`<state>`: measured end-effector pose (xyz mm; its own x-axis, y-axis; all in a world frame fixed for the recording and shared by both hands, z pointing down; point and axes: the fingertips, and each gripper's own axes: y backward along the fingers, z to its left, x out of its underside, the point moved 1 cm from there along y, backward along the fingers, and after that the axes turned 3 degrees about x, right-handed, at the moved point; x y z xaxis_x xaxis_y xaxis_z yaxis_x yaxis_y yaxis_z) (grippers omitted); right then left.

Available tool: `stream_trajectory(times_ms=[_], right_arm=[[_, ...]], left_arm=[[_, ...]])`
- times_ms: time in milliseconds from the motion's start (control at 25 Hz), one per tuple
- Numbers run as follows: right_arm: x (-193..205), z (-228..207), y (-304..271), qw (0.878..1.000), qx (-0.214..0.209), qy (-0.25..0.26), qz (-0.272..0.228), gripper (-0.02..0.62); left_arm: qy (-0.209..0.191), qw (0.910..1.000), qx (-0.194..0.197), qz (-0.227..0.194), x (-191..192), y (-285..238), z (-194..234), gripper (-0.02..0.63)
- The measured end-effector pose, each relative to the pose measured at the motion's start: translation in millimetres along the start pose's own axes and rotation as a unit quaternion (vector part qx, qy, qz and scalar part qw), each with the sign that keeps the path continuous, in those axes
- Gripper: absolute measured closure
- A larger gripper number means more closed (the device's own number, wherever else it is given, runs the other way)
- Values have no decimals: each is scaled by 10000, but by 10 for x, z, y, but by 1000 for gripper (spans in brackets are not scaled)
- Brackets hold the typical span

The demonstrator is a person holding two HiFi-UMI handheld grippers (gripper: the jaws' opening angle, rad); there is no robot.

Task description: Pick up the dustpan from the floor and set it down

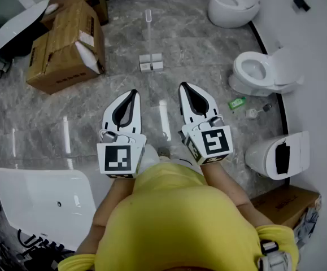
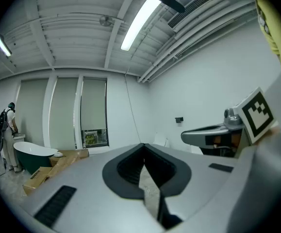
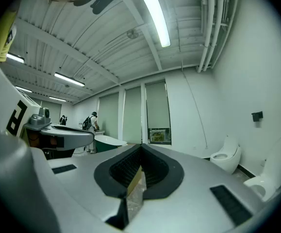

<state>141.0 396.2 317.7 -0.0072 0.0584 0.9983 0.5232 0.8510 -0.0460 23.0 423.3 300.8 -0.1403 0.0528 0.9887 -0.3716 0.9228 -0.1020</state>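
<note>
A pale long-handled thing, which looks like the dustpan [image 1: 151, 61], stands on the grey marble floor ahead of me, its thin handle reaching away. Both grippers are held level in front of my yellow shirt, well short of it. My left gripper [image 1: 134, 92] is shut, its tips meeting with nothing between them [image 2: 141, 145]. My right gripper [image 1: 183, 86] is also shut and empty [image 3: 140, 145]. The dustpan shows in neither gripper view. Each gripper view catches the other gripper at its side: the right gripper [image 2: 213, 135] and the left gripper [image 3: 57, 135].
Cardboard boxes [image 1: 67, 44] lie at the far left beside a dark tub [image 1: 16, 30]. Three white toilets [image 1: 234, 4] [image 1: 262, 72] [image 1: 279, 154] line the right wall, with a green bottle [image 1: 236, 102] on the floor. A white basin [image 1: 44, 202] sits near left, and another box [image 1: 287, 202] near right.
</note>
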Motion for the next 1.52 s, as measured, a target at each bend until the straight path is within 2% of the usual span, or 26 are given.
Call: stream_trajectory(times_ms=[280,440,720,1000,1320,1520], right_arm=[[40,-102,-213,9998,82,163,-18,583],[84,-164,-453,9998,82,170,39,561],[163,-354,-1186,9996,100,206,156,515],[82,-643,-2029,9995,240,112,172,460],[113,-1008,-2692,9974,667,52,270,456],[176,-1033,-2921,9969,680,71,398,454]], left_arm=[[129,9999,-21,61,107,-174,145,606],[120,9999,-17,45,151,-395,305,606],[180,9997,129,50,171,-1034,740,606],[32,9992,389,35,91,-1749,1216,606],[60,9968,786,101,149,-2353,1613,606],[112,9970,754,103,199,-2540,1798,606]])
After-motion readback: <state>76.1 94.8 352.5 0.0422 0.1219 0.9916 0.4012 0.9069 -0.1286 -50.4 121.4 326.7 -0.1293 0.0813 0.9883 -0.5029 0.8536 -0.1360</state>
